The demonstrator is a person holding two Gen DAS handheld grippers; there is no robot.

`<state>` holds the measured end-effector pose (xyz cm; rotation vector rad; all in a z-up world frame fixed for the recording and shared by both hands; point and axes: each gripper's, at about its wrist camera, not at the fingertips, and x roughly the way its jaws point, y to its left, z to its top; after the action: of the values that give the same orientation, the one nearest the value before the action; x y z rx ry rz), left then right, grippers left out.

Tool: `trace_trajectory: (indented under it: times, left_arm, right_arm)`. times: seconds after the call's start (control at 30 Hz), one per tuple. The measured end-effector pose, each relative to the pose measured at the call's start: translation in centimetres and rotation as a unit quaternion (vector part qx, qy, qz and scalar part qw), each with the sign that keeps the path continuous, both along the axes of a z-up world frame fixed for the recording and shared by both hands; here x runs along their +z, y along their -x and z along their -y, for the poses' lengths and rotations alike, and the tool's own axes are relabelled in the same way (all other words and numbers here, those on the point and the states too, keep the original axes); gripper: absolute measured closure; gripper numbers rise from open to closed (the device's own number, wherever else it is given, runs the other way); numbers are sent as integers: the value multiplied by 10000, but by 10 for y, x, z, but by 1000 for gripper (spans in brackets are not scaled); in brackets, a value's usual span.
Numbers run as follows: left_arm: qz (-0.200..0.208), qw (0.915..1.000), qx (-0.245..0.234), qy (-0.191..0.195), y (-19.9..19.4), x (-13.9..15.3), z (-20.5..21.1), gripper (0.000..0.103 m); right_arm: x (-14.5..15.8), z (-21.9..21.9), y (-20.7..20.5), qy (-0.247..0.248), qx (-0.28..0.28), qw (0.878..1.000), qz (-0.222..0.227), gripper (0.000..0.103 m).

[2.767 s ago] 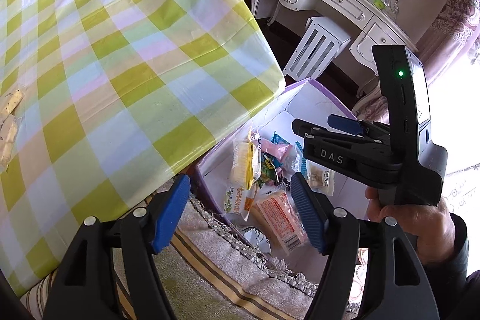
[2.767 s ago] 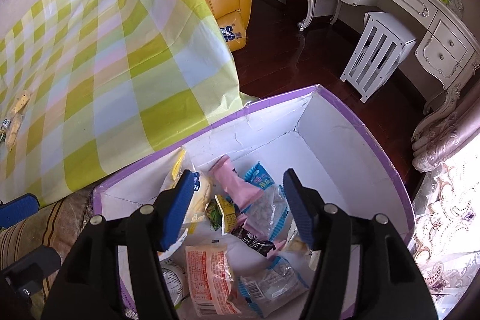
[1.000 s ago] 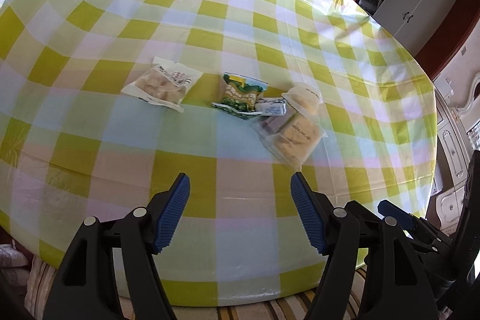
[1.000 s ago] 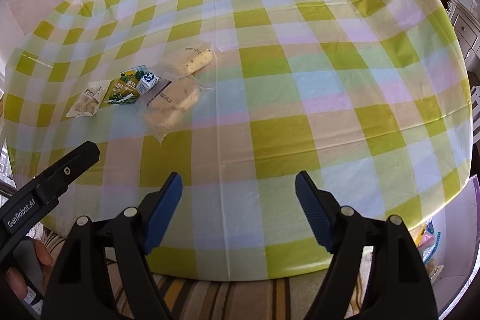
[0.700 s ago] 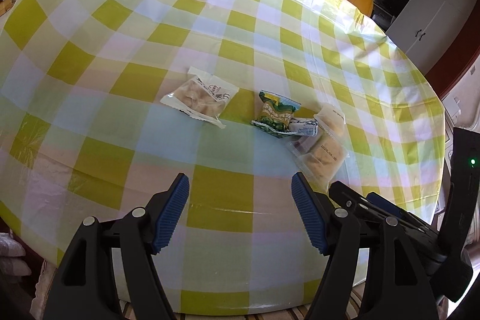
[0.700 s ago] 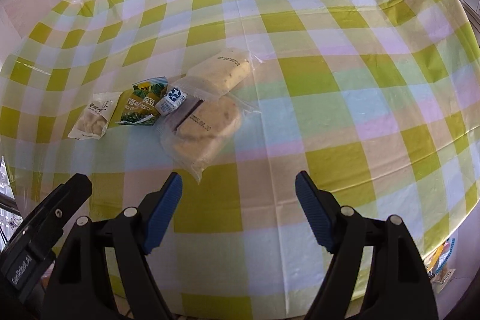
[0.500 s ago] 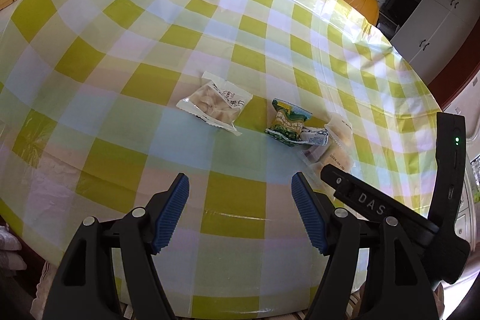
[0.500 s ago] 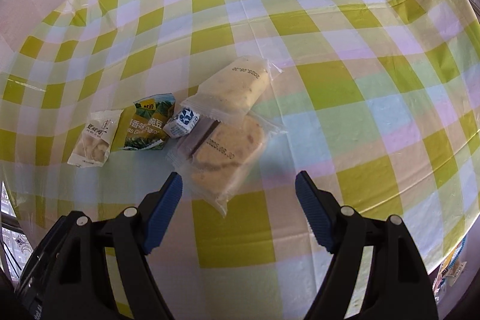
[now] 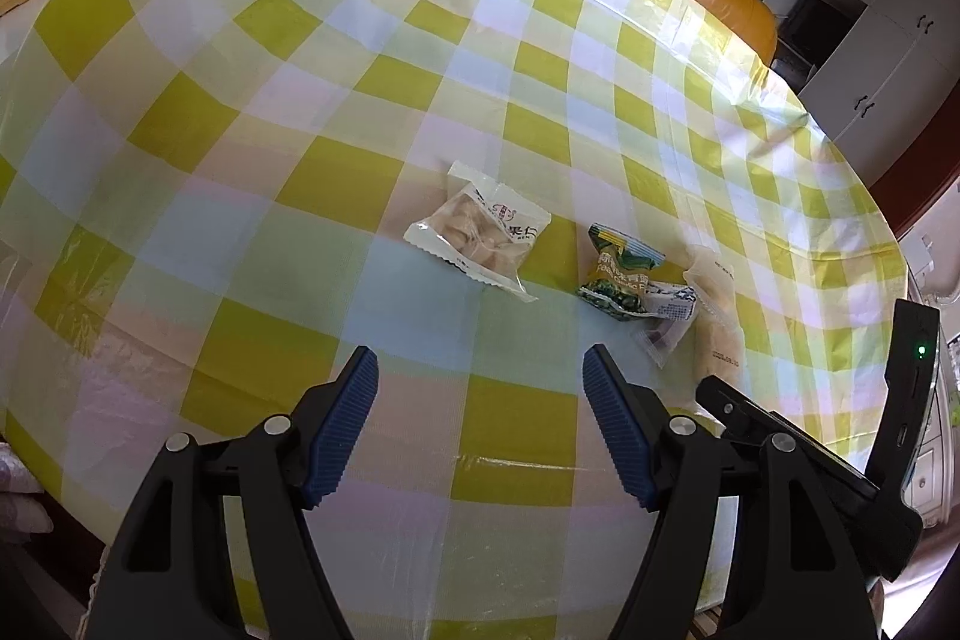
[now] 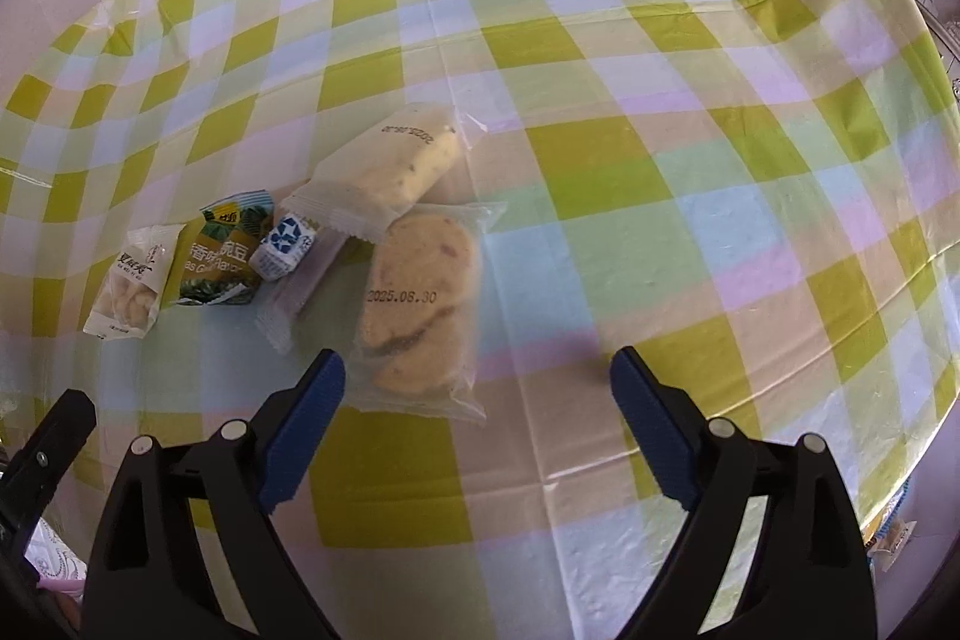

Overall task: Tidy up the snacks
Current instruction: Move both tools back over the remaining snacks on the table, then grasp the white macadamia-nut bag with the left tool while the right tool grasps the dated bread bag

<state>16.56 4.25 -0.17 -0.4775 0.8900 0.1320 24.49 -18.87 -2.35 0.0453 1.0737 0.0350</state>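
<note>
We are back over the tabletop now, closer to the snacks. Our right tongs are opening, empty, near the cookie packet; left tongs apart, empty.

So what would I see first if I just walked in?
Probably the bright yellow-green checked tablecloth filling both views. Then the little row of snack packets in its middle, with the big see-through cookie pack lying just ahead of the right gripper, whose empty blue-padded jaws are opening.
</note>
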Motion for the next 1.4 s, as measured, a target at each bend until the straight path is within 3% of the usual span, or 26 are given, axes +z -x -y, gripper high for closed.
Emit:
trace_trajectory:
  times: [0.1,0.4,0.63,0.77,0.83,1.0,1.4]
  left_arm:
    - [34,9997,-68,-215,-12,1,-2,34]
    - [-153,9946,-505,-895,-59,-7,-7,34]
    - [-309,9899,-825,-1112,-81,-19,-7,34]
    - [-288,9883,-906,-1194,-84,-22,-5,36]
    - [-273,9874,-906,-1272,-84,-22,-4,49]
    - [-200,9857,-891,-1416,-80,-22,0,51]
    - [-308,9876,-785,-1326,-57,-22,7,55]
  right_arm:
    - [3,4,-2,332,-15,9993,166,13]
    - [9,-4,-9,567,417,9960,550,13]
    - [-2,-9,-20,553,551,9958,483,13]
    - [-6,-7,-24,409,561,9967,430,22]
    - [-6,-7,-25,243,621,9968,434,29]
    - [-4,-15,-20,231,799,9952,521,53]
    - [-4,-12,-9,111,910,9947,468,67]
